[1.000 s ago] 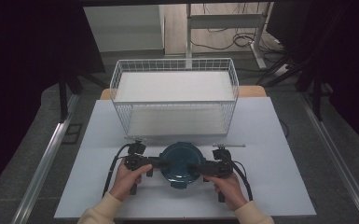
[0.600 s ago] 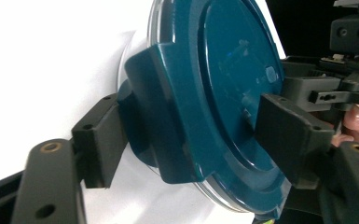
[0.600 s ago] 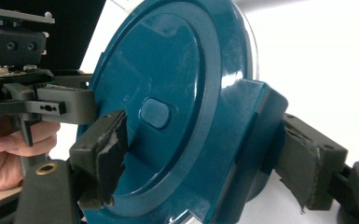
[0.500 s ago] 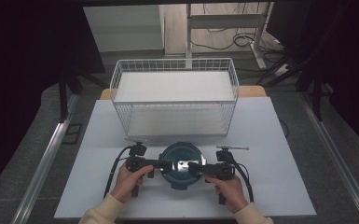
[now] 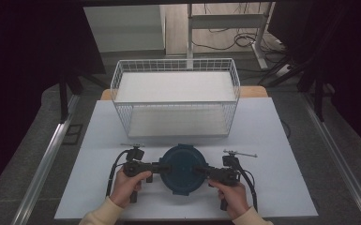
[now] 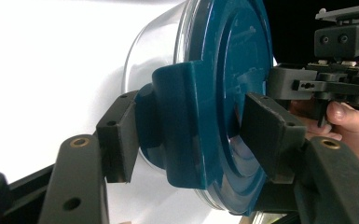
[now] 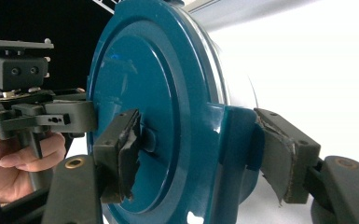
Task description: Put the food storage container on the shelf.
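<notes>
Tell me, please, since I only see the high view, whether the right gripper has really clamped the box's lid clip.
Observer: Yes. The right gripper has just been closing its jaws and now pinches the right clip, with one pad on the lid.
Operator: And the left one?
Observer: The left gripper has just been closing its jaws around the left clip. I can't tell whether both pads press yet.
Operator: Any wear?
Observer: The rubber on the right gripper's inner pad is torn.
</notes>
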The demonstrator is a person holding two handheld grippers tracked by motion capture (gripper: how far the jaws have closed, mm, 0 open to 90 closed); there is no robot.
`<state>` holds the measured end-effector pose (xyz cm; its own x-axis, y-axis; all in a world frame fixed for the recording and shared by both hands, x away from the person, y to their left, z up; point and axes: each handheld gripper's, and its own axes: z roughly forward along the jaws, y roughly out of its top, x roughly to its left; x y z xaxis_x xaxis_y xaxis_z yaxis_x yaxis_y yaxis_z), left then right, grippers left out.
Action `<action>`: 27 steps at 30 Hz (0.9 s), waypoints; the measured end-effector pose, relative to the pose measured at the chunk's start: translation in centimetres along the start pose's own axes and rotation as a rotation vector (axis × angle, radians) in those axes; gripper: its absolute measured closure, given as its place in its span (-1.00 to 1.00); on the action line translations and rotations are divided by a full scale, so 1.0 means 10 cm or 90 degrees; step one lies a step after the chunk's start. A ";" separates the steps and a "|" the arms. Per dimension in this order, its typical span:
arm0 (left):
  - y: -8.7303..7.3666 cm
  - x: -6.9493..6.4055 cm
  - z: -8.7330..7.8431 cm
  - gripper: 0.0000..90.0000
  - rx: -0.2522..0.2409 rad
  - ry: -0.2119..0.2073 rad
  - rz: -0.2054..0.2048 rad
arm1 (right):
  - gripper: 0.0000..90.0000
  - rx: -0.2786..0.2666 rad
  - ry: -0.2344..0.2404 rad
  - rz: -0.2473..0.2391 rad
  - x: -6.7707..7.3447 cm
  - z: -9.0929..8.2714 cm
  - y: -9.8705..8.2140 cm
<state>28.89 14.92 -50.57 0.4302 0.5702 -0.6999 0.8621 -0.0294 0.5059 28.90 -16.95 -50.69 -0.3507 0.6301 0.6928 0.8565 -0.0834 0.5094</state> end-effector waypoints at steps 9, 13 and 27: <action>-0.01 -0.07 -0.05 -0.09 -0.010 0.016 0.023 | -0.23 -0.001 0.002 -0.022 0.04 -0.01 0.00; 0.00 -0.13 -0.08 -0.09 -0.019 0.020 0.039 | -0.22 -0.009 0.003 -0.045 0.09 -0.04 0.02; 0.05 -0.29 -0.17 -0.08 -0.038 0.022 0.075 | -0.22 -0.038 0.007 -0.102 0.24 -0.18 0.10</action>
<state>27.57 14.69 -47.43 0.5169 0.5938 -0.6167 0.7882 -0.0489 0.6135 28.26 -16.92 -47.62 -0.4853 0.6310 0.6053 0.7653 -0.0283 0.6431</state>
